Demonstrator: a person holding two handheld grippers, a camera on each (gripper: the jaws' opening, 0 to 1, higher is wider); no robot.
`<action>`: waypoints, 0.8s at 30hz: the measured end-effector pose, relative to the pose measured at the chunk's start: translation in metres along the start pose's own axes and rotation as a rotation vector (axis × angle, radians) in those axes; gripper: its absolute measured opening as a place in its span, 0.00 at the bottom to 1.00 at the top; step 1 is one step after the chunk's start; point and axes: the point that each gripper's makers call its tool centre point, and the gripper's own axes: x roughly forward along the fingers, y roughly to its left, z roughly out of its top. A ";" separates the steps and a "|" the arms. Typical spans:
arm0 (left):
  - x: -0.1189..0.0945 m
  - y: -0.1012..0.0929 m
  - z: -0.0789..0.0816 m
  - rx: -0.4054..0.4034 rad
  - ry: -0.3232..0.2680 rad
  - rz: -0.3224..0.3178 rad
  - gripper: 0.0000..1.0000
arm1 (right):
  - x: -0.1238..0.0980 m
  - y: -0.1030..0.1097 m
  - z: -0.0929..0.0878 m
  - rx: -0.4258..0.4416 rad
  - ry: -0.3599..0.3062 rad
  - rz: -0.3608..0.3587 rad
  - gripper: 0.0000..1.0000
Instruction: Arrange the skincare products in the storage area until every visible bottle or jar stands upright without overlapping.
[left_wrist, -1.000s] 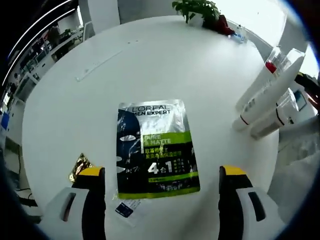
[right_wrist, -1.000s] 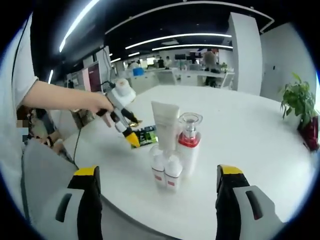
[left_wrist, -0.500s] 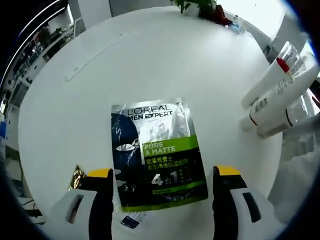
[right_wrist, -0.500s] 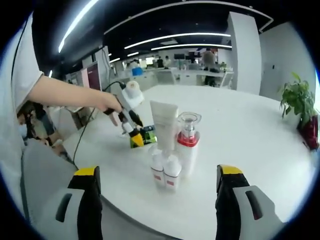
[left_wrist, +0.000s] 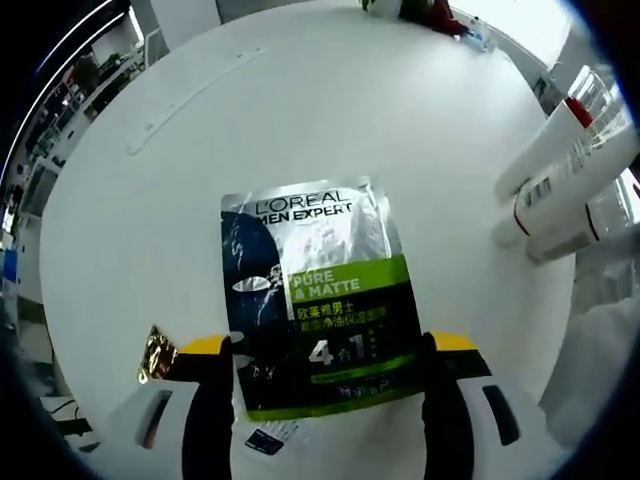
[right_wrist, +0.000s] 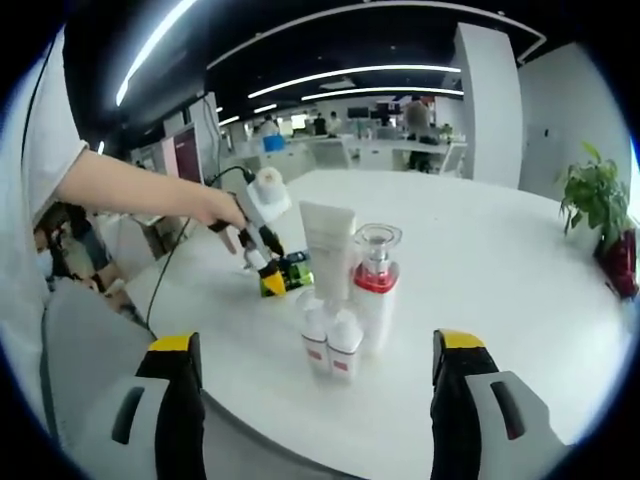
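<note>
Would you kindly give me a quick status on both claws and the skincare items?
Left claw open, straddling the flat face-mask sachet. Right claw open, clear of the upright bottle cluster. Gold wrapper beside left claw.

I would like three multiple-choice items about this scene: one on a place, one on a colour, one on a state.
1. The flat silver, blue and green face-mask sachet lies
A. between the left gripper's jaws
B. on the bottles
C. on the floor

2. The collar of the clear-capped pump bottle is
A. blue
B. red
C. yellow

3. The white squeeze tube is
A. lying flat
B. upright
C. held up by the right gripper

Answers: 1 A, yellow-tipped jaws flank it; 2 B, red band under the cap; 3 B, it stands on its cap.
</note>
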 end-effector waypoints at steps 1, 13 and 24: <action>0.000 0.000 0.000 -0.003 0.000 0.001 0.73 | 0.000 0.000 0.000 0.001 0.000 0.000 0.95; 0.004 0.004 0.003 -0.010 0.002 0.005 0.70 | 0.000 0.000 0.000 -0.002 -0.001 -0.003 0.94; -0.003 0.006 0.006 -0.052 -0.033 -0.012 0.52 | 0.000 -0.001 0.000 -0.002 -0.003 -0.006 0.94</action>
